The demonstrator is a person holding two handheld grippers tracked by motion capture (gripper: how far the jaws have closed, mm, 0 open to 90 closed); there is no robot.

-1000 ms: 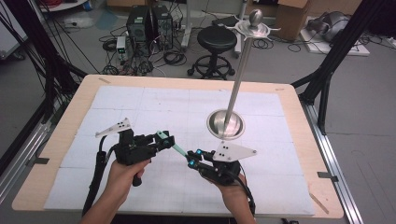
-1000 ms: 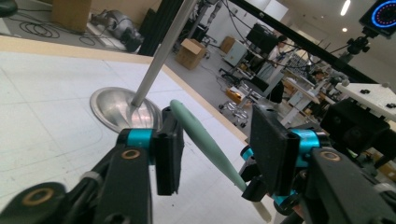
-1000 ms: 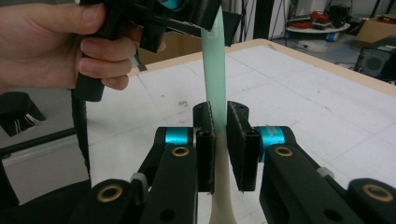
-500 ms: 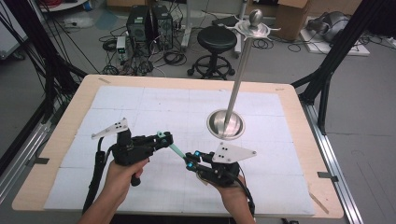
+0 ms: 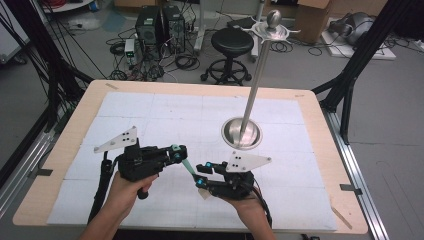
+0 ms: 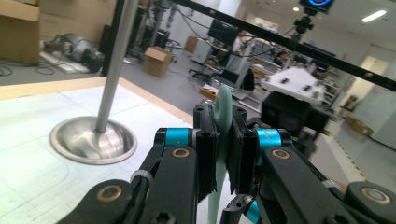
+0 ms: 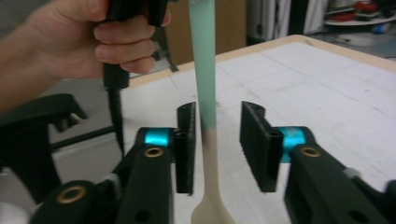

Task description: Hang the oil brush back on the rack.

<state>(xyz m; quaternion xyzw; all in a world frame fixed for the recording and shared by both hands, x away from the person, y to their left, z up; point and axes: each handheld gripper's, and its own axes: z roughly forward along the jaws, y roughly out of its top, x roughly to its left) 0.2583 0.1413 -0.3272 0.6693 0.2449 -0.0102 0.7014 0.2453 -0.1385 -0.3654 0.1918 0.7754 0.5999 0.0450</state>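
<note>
A slim utensil with a teal handle (image 7: 204,70) and a cream spoon-like end (image 7: 210,186) hangs between the two grippers above the table. My left gripper (image 6: 224,140) is shut on the teal handle (image 6: 223,107), near its top end. In the high view the left gripper (image 5: 174,151) sits left of centre, and the handle (image 5: 186,164) slants down to the right gripper (image 5: 200,175). My right gripper (image 7: 218,119) is open. The utensil passes between its jaws, close to the left one.
A tall metal pole rises from a round steel base (image 5: 241,134) on the white mat, just beyond the right gripper; the base (image 6: 93,140) also lies ahead of the left gripper. The table's wooden border (image 5: 320,150) runs around the mat.
Both hands have drifted very slightly to the left. The left gripper keeps its hold on the utensil and the right jaws stay open around it.
</note>
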